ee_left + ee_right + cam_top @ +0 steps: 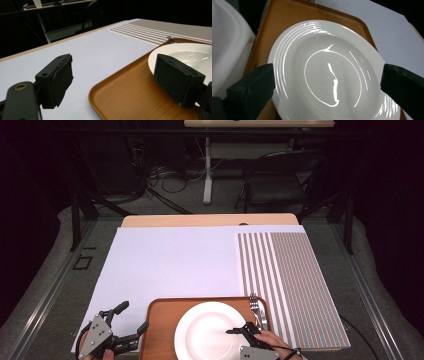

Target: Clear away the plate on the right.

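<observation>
Both claws [131,317] [239,330] wide open

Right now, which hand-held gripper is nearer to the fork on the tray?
Right. The right hand-held gripper hovers open over the white plate, just beside the fork at the tray's right edge. The left hand-held gripper sits open off the tray's left side, farther away.

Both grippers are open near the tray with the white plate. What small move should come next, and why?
Probably lower the right gripper to the white plate and close on its rim: its jaws stand wide above the plate, gripping nothing. The left gripper is open at the tray edge.
</observation>
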Demonstrator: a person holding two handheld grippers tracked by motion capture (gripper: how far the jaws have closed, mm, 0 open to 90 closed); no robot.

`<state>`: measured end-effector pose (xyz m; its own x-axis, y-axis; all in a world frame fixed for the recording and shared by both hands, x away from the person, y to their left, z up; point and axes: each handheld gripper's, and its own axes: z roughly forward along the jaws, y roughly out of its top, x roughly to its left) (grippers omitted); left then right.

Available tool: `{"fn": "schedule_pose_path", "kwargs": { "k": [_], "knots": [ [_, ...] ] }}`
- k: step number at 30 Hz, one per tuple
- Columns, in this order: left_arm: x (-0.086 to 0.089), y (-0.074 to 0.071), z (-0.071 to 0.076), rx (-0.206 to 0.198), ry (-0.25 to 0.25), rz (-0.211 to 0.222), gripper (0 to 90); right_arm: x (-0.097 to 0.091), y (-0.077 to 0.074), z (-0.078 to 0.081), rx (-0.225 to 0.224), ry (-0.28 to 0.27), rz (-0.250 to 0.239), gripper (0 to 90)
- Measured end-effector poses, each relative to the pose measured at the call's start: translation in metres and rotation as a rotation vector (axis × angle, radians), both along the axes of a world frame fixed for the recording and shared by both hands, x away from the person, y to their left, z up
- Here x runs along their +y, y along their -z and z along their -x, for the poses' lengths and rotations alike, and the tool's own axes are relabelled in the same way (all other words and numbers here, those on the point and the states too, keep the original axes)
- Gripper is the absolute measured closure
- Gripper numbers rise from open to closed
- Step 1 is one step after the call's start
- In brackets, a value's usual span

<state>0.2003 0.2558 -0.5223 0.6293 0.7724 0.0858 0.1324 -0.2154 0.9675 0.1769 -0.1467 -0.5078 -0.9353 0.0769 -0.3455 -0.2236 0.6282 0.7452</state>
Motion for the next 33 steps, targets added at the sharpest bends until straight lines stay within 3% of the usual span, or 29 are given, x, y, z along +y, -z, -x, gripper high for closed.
{"fn": "schedule_pose_path", "kwargs": {
  "k": [6,16,24,33],
  "knots": [
    [0.000,0.000,0.000,0.001,-0.001,0.000,15.2,-0.009,0.000,-0.014,0.028,0.141,-0.048,0.0],
    [0.000,0.000,0.000,0.002,-0.007,0.008,15.2,-0.043,-0.010,-0.032,0.063,0.367,-0.212,0.0],
    [0.001,0.000,0.000,0.002,-0.008,0.006,15.2,-0.078,-0.015,-0.043,0.036,0.570,-0.307,0.0],
    [0.002,0.000,0.000,0.001,-0.017,0.011,15.2,-0.110,-0.012,-0.044,-0.012,0.732,-0.352,0.0]
  ]
}}
